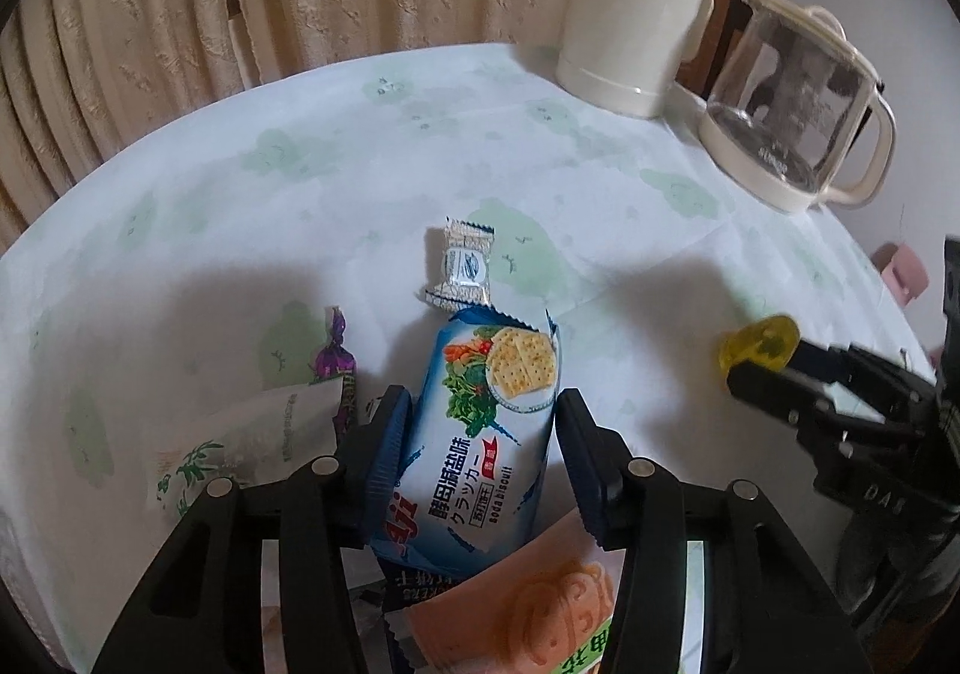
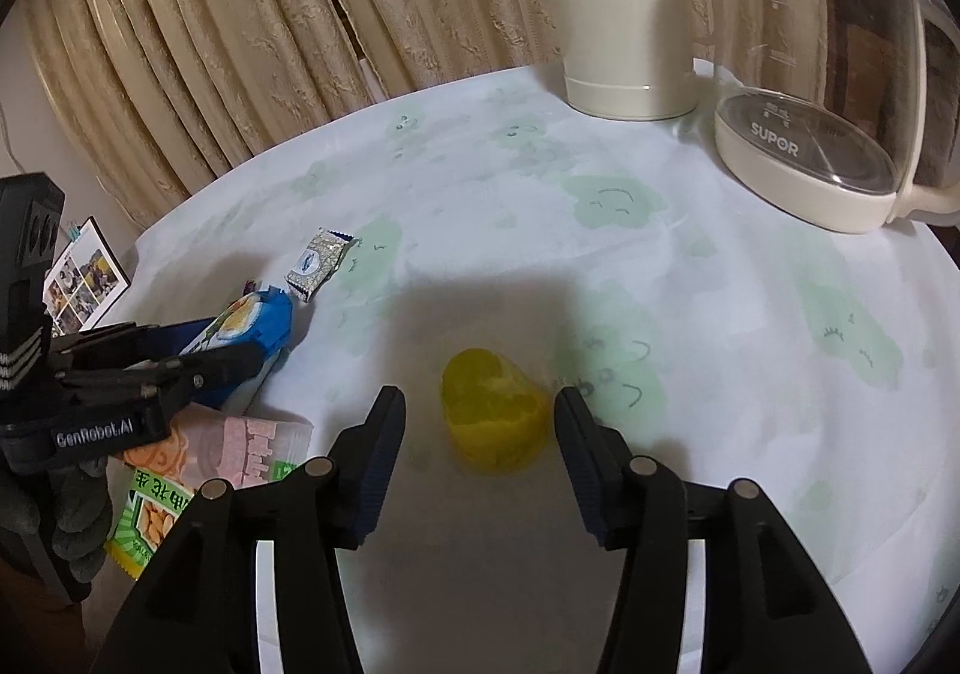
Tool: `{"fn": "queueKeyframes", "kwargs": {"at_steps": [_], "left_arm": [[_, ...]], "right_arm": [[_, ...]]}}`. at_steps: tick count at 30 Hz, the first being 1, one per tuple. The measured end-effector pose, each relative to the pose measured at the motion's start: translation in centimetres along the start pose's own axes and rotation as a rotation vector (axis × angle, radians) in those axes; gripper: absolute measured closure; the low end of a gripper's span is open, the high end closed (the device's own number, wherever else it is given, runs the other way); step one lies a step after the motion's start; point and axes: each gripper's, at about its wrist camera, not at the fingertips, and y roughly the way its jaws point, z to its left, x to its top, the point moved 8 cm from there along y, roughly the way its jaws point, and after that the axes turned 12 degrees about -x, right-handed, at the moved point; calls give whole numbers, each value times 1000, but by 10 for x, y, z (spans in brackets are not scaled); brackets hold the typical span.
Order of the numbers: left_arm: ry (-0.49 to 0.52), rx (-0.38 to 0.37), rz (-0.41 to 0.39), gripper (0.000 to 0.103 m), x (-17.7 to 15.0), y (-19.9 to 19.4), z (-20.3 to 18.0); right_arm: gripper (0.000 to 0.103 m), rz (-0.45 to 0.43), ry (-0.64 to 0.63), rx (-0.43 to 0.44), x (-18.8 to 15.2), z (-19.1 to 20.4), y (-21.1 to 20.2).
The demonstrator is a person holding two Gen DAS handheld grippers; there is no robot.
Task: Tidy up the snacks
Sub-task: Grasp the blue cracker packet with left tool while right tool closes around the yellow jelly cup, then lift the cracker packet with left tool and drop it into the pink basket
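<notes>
Cream flask (image 2: 618, 14) beside glass kettle (image 2: 840, 74), curtain (image 2: 210, 44) behind.

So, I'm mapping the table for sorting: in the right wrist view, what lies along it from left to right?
Blue cracker packet → silver candy → yellow jelly cup → cream thermos → glass kettle.

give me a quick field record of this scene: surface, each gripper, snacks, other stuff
surface: table with pale green-print cloth
left gripper: fingers either side of the blue soda biscuit pack, contact unclear
right gripper: open, yellow jelly cup between the fingers, apart from them
loose snacks: silver candy, purple candy, both beyond the pile
snack pile: orange packet under the biscuit pack
back of table: cream thermos, glass kettle
</notes>
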Motion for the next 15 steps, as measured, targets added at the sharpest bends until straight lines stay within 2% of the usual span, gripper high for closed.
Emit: {"fn": "queueKeyframes", "kwargs": {"at_steps": [1, 3, 4, 8, 15], "left_arm": [[6, 4, 1, 51, -1, 0, 0], [10, 8, -1, 51, -1, 0, -1], [8, 6, -2, 51, -1, 0, -1], [-13, -23, -20, 57, -3, -3, -2], [-72, -62, -117, 61, -3, -30, -1]], "right_arm": [[56, 0, 0, 0, 1, 0, 0], [67, -1, 5, 1, 1, -1, 0], [68, 0, 7, 7, 1, -1, 0], [70, -14, 18, 16, 2, -2, -3], [71, -36, 57, 37, 3, -6, -9]]}}
